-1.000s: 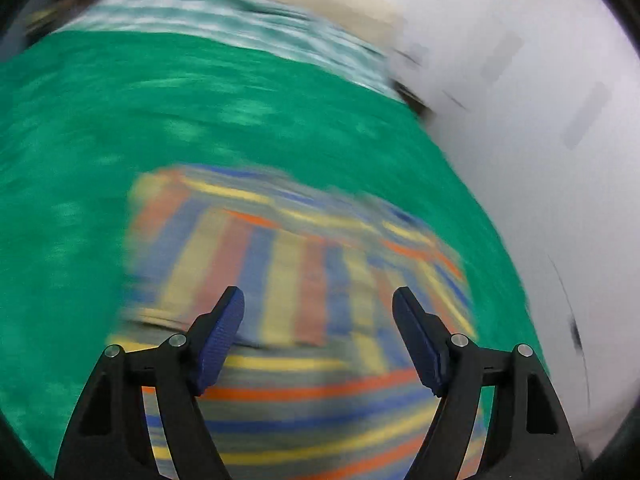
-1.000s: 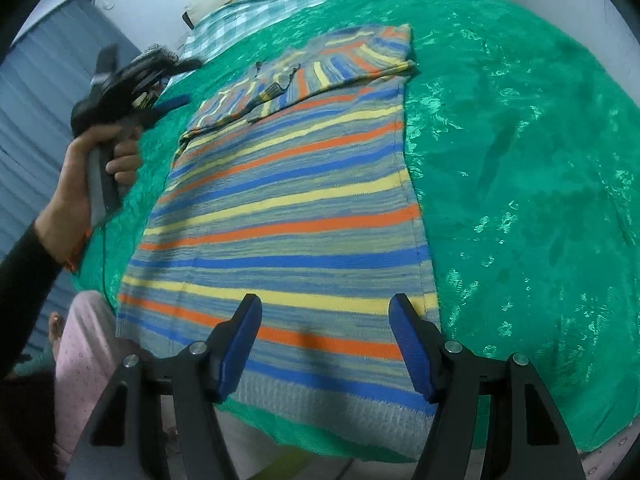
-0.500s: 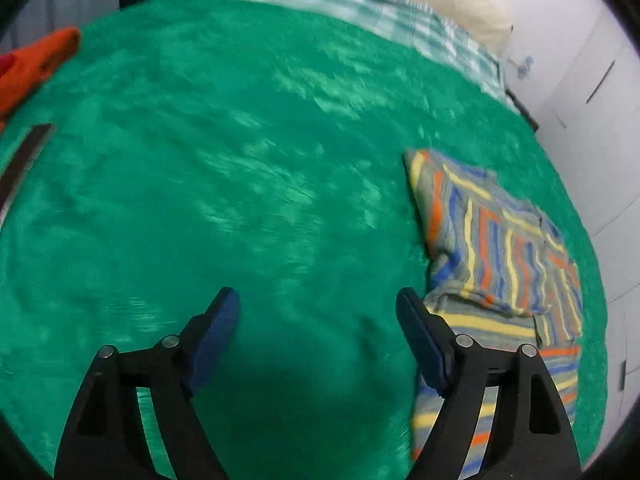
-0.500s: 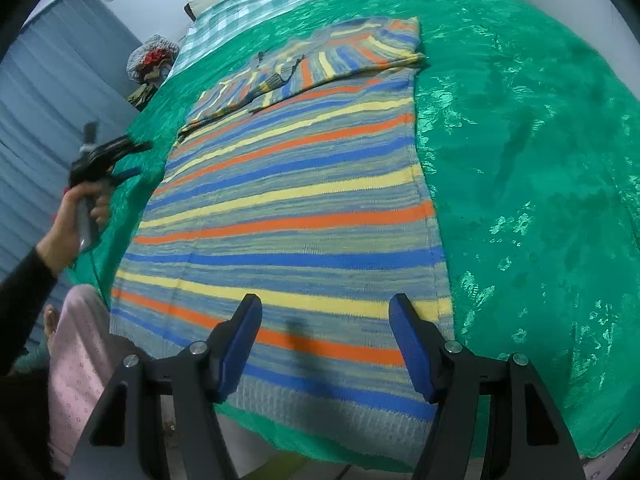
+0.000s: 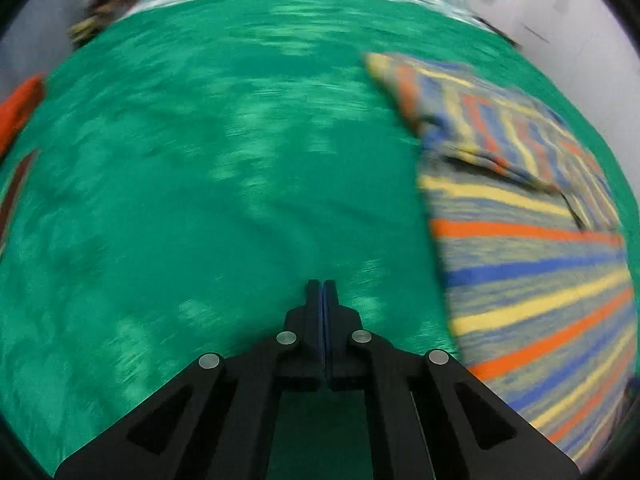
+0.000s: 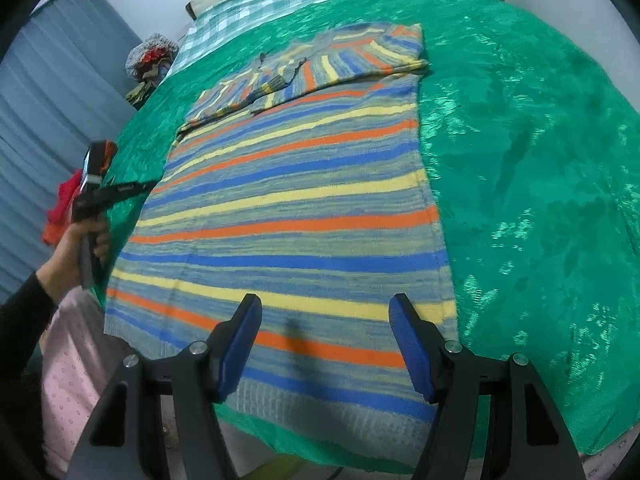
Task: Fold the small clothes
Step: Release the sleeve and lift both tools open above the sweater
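Left hand-held gripper (image 5: pixel 322 286) closed, empty | right hand-held gripper (image 6: pixel 325 312) open above striped sweater (image 6: pixel 296 216) | writing unreadable

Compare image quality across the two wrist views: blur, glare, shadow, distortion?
Left wrist: heavy motion smear over the green blanket and striped sweater; only the left gripper stays sharp. Right wrist: crisp, glare patches on the blanket's sheen at right, and a faint shadow on the sweater between the right gripper fingers. Both: strong fisheye bending with dark corner vignette.
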The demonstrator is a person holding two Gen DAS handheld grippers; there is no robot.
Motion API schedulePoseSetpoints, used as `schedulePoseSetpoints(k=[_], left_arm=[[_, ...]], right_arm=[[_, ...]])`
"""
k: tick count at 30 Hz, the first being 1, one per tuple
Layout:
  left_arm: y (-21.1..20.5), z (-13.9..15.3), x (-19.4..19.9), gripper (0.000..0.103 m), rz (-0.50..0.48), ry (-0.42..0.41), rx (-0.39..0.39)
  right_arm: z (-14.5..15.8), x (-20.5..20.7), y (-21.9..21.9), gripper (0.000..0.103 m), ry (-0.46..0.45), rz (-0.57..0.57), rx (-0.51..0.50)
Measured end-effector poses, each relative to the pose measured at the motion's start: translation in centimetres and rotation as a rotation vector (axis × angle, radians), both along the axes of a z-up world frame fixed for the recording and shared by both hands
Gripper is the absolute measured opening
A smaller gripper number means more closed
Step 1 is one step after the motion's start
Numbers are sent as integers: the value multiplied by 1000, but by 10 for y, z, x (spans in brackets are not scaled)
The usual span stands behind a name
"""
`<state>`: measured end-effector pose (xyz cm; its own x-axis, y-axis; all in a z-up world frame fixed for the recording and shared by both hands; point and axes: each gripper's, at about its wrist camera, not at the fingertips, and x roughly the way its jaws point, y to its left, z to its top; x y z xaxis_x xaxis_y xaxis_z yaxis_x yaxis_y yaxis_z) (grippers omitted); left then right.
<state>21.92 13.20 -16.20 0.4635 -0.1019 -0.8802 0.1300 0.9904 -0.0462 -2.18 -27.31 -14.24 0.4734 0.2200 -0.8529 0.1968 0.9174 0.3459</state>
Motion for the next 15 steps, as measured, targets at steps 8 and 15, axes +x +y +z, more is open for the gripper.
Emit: schedulePoseSetpoints(k=[8,15], left_arm=[[29,28,-64,54,42,25,-123],[-54,9,-154,64,-271,130,69]], right_arm=[[6,4,-14,66,-15,-33,-4],[6,10,-14,66,132,82,-86]])
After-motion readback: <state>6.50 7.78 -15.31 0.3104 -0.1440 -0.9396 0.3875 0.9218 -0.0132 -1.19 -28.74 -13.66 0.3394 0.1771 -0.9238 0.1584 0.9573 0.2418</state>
